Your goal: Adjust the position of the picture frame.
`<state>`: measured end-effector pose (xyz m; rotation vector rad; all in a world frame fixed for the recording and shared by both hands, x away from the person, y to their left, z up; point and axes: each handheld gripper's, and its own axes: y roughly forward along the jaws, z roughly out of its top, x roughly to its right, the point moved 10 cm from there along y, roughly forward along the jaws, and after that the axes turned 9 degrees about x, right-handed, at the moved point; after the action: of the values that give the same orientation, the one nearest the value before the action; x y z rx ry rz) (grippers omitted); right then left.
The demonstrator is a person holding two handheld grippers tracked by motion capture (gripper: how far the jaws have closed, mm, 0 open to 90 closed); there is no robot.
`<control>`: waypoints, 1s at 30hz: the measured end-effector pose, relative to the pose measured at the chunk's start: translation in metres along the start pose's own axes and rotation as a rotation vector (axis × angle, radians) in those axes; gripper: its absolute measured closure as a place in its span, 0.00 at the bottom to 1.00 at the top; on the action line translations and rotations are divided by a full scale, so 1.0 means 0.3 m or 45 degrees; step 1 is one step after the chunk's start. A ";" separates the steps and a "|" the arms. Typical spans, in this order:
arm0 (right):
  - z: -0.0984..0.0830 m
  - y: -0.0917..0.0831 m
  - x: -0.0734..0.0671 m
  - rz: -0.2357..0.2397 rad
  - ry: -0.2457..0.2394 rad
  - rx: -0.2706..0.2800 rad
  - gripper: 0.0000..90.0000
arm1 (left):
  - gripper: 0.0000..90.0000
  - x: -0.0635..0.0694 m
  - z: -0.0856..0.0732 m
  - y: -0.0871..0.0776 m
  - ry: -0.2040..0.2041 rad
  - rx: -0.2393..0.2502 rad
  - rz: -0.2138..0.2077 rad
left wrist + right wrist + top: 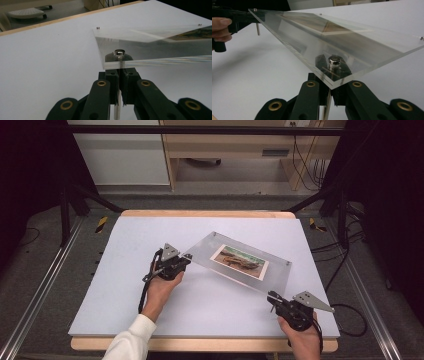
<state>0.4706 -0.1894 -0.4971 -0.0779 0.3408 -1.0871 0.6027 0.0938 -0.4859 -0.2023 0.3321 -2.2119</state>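
Item: clear acrylic photo frame (239,261), two transparent rectangular panels sandwiching a landscape photograph (239,260), joined by small silver corner studs (119,53).

Position: held above the middle of the white table (125,285), apart from it.

Left gripper (184,261): jaws closed on the standoff post beneath the left corner.

Right gripper (271,297): jaws closed likewise under the near-right corner.

Rationale, as judged: opposite-corner grips keep the panel steady and the faces untouched.

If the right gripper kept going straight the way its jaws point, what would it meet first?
The right gripper is shut on a standoff pin under the clear acrylic photo frame, so the frame's near corner is already there. Beyond it, likely the left gripper at the opposite corner.
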 end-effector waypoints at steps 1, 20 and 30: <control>0.006 -0.001 0.002 -0.001 -0.001 0.005 0.94 | 0.94 0.003 0.008 -0.008 -0.004 0.014 0.001; 0.113 0.050 -0.046 0.093 -0.037 0.049 0.91 | 0.94 -0.046 0.090 -0.144 -0.014 0.163 0.091; 0.156 0.088 -0.098 0.162 -0.073 0.061 0.91 | 0.94 -0.080 0.104 -0.242 -0.029 0.214 0.150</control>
<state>0.4953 -0.1560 -0.4520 -0.0439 0.2646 -0.9650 0.5712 0.1505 -0.4347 -0.1135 0.1405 -2.1070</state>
